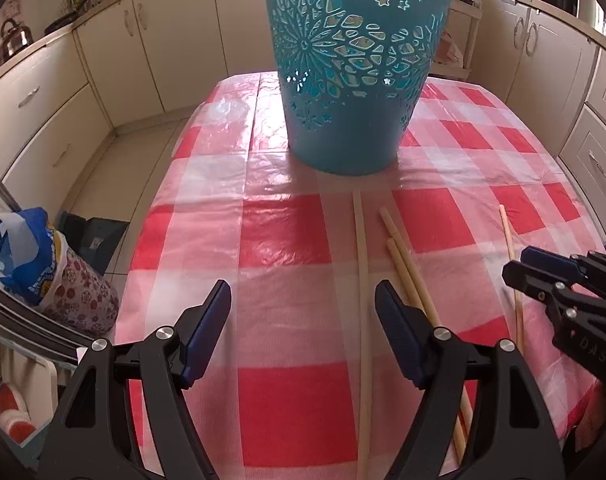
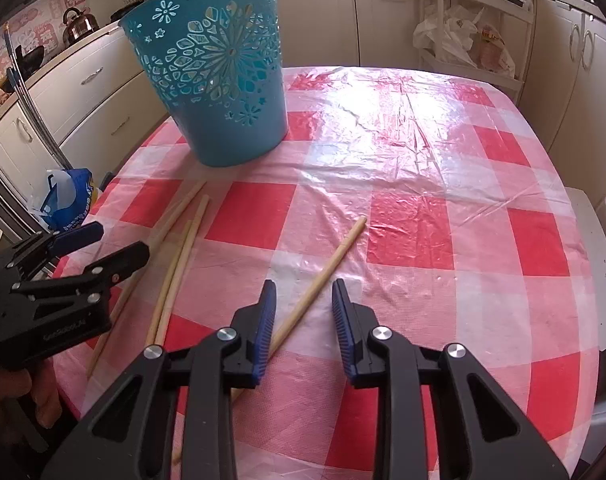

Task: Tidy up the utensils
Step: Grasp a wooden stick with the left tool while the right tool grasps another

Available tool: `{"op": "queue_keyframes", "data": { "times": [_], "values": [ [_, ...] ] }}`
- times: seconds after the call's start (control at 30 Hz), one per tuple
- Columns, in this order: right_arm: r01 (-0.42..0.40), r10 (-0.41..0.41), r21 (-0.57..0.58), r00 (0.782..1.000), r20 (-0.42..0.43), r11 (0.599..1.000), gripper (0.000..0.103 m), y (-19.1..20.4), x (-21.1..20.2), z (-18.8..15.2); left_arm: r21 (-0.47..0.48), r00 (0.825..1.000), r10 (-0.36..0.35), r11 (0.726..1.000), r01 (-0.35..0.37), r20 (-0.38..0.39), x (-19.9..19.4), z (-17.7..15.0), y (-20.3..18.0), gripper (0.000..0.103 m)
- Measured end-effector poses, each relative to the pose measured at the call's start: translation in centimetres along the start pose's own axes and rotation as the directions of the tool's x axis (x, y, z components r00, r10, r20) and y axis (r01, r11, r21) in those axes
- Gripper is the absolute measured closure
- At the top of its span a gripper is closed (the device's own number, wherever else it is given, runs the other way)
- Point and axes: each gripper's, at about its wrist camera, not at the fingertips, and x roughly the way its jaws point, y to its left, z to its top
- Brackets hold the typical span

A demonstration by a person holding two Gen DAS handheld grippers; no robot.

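Note:
Several pale wooden chopsticks lie on the red-and-white checked tablecloth [image 1: 287,232]. In the left wrist view one chopstick [image 1: 363,280] runs between my open left gripper's [image 1: 303,300] jaws, a pair [image 1: 407,264] lies under its right finger, and a single one [image 1: 511,248] lies by my right gripper [image 1: 519,268]. In the right wrist view my right gripper [image 2: 303,292] is open over a single chopstick [image 2: 327,272]; the others [image 2: 179,240] lie to the left by my left gripper [image 2: 115,248]. A teal cut-out basket [image 1: 351,64] stands upright at the table's far side; it also shows in the right wrist view [image 2: 219,72].
Cream kitchen cabinets [image 1: 175,40] ring the table. A kettle [image 1: 13,38] sits on the left counter. A blue bag [image 1: 27,256] and floral container [image 1: 83,288] stand on the floor left of the table. A white rack with bags [image 2: 471,32] stands behind the table.

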Motion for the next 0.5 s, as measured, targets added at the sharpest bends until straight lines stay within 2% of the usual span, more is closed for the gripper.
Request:
{"op": "queue_keyframes", "data": {
  "times": [0.07, 0.13, 0.17, 0.2, 0.23, 0.27, 0.3, 0.37, 0.5],
  "values": [
    [0.006, -0.006, -0.012, 1.000, 0.006, 1.000, 0.074, 0.2, 0.0, 0.0, 0.022, 1.000, 0.000, 1.000, 0.000, -0.004, 0.8, 0.9, -0.6, 0.033],
    [0.004, -0.004, -0.034, 1.000, 0.007, 0.999, 0.075, 0.5, 0.2, 0.2, 0.027, 1.000, -0.007, 1.000, 0.007, -0.013, 1.6, 1.4, -0.8, 0.046],
    [-0.011, 0.011, -0.048, 1.000, 0.003, 0.999, 0.079, 0.7, 0.4, 0.4, 0.019, 1.000, -0.011, 1.000, 0.012, -0.012, 1.8, 1.5, -0.7, 0.053],
    [-0.020, 0.020, -0.070, 1.000, -0.001, 0.997, 0.085, 1.1, 0.6, 0.6, 0.006, 1.000, -0.009, 1.000, 0.009, -0.004, 1.9, 1.6, -0.6, 0.067],
    [-0.020, 0.020, -0.096, 1.000, -0.004, 0.995, 0.089, 1.5, 0.9, 0.8, -0.008, 1.000, -0.018, 1.000, 0.018, -0.001, 2.0, 1.8, -0.4, 0.076],
    [-0.020, 0.019, -0.129, 1.000, -0.008, 0.991, 0.090, 2.0, 1.1, 1.0, -0.030, 1.000, -0.024, 0.999, 0.024, -0.002, 2.0, 1.9, 0.0, 0.089],
    [-0.030, 0.028, -0.151, 1.000, -0.014, 0.988, 0.092, 2.3, 1.2, 1.2, -0.060, 0.999, -0.037, 0.998, 0.037, -0.002, 2.0, 1.8, 0.5, 0.096],
    [-0.039, 0.036, -0.162, 0.999, -0.021, 0.986, 0.095, 2.5, 1.2, 1.4, -0.114, 0.998, -0.062, 0.992, 0.062, 0.001, 1.9, 1.5, 1.4, 0.098],
    [-0.057, 0.054, -0.108, 0.998, -0.028, 0.992, 0.095, 1.5, 0.7, 1.6, -0.179, 0.995, -0.105, 0.978, 0.103, 0.003, 1.2, 0.5, 2.1, 0.098]
  ]
}}
